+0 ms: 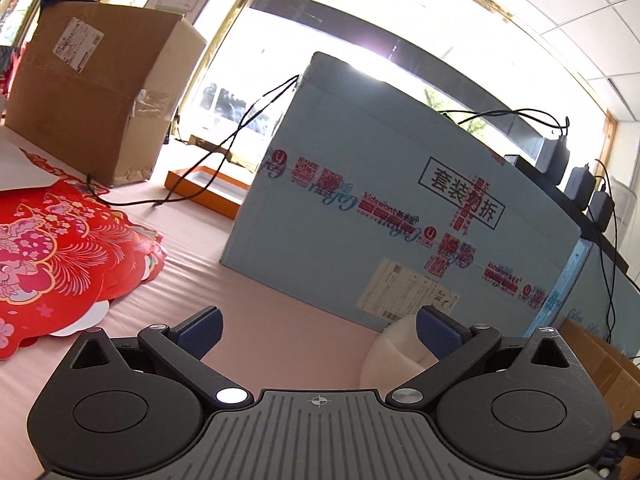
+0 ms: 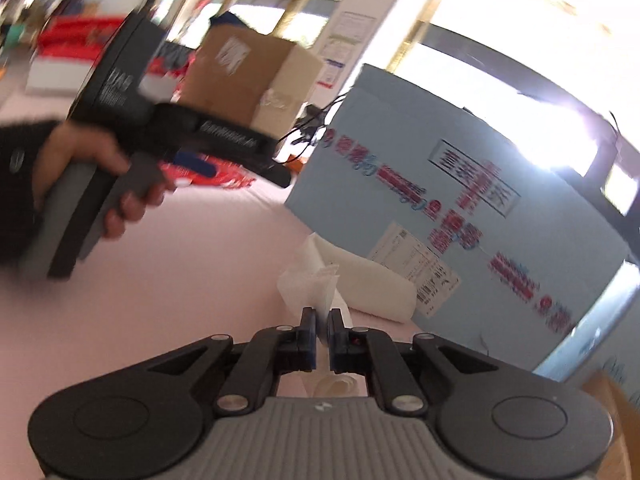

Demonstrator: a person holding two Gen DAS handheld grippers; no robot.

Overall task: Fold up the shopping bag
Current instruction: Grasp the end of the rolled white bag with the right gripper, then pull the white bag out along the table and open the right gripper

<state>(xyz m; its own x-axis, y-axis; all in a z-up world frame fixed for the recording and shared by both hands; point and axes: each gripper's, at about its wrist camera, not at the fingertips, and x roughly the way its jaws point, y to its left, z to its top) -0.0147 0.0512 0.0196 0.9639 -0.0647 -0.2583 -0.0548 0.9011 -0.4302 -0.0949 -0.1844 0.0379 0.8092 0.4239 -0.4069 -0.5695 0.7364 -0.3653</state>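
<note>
While the white shopping bag (image 2: 320, 280) lies on the pink surface (image 2: 192, 300):
Right claw (image 2: 322, 326): clamped on bag.
Left claw (image 1: 318, 330): spread wide, empty.

Black grippers (image 1: 318, 330), blue-padded jaws, black sleeve (image 2: 16, 184)

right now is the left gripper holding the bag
No, the left gripper is open with nothing between its fingers; the white bag lies beside its right finger.

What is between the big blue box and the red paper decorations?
In the left wrist view, only bare pink table lies between the blue box and the red decorations.
</note>
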